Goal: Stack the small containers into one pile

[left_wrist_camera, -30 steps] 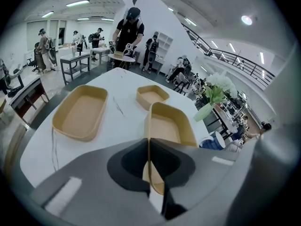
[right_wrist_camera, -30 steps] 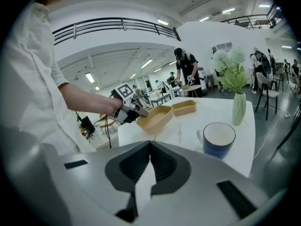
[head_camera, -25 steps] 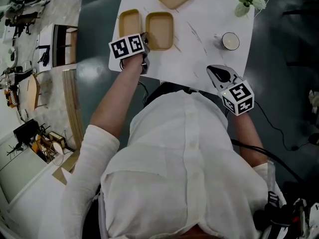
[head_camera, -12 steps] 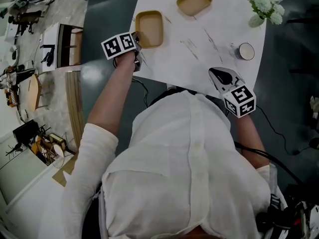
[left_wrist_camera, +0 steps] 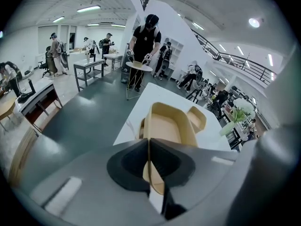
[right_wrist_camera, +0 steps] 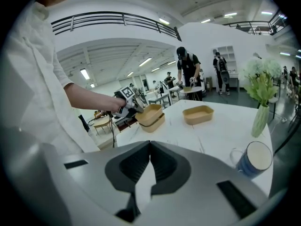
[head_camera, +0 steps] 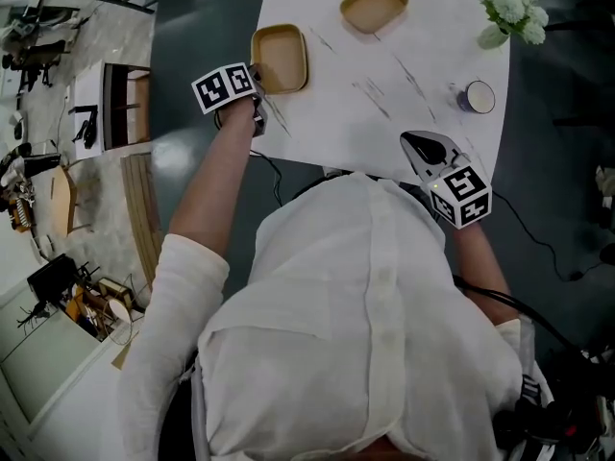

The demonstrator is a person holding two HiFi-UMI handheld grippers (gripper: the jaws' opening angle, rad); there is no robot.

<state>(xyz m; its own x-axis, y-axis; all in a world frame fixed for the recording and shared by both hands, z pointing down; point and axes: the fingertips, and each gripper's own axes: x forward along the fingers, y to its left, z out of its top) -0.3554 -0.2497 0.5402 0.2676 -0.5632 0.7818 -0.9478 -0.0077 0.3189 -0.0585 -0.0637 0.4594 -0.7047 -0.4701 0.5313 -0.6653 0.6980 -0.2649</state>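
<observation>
Three small tan containers are on a white table. The left gripper has its jaws clamped on the near rim of the top container, which sits tilted over the lower container at the table's left corner. The third container lies well apart, farther back. The right gripper hovers at the near edge, jaws together and empty, near a mug.
</observation>
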